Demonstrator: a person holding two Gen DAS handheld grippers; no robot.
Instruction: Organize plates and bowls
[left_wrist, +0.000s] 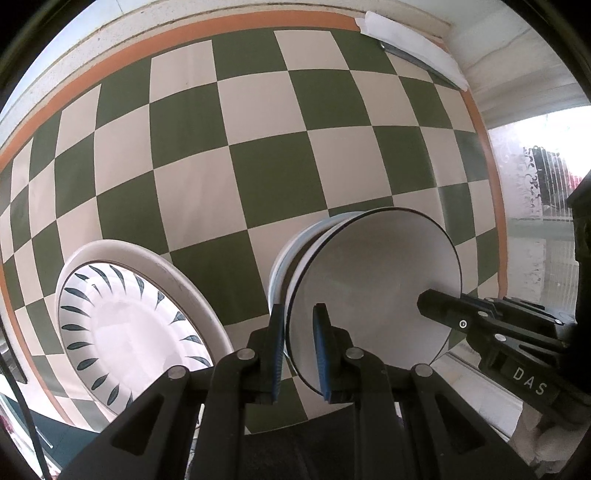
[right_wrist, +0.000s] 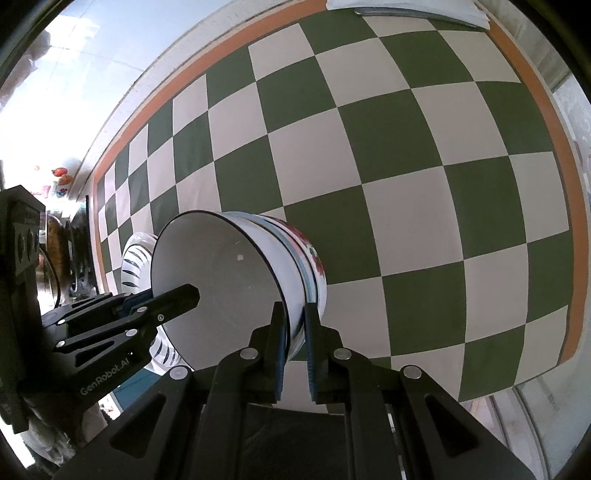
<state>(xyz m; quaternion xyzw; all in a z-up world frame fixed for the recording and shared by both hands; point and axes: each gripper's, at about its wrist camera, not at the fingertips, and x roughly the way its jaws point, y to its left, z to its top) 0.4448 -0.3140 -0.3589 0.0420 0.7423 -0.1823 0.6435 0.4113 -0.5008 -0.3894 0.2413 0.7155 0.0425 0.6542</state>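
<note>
On the checkered cloth (left_wrist: 258, 155), nested bowls (right_wrist: 258, 266) form one stack; left gripper (left_wrist: 299, 332) and right gripper (right_wrist: 295, 325) both pinch its rim. Beside it, apparently unsorted, the leaf-patterned plate (left_wrist: 122, 325) remains.

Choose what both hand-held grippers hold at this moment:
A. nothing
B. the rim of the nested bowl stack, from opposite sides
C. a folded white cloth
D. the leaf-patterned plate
B: the left hand-held gripper and the right hand-held gripper each pinch the rim of the bowl stack.
</note>
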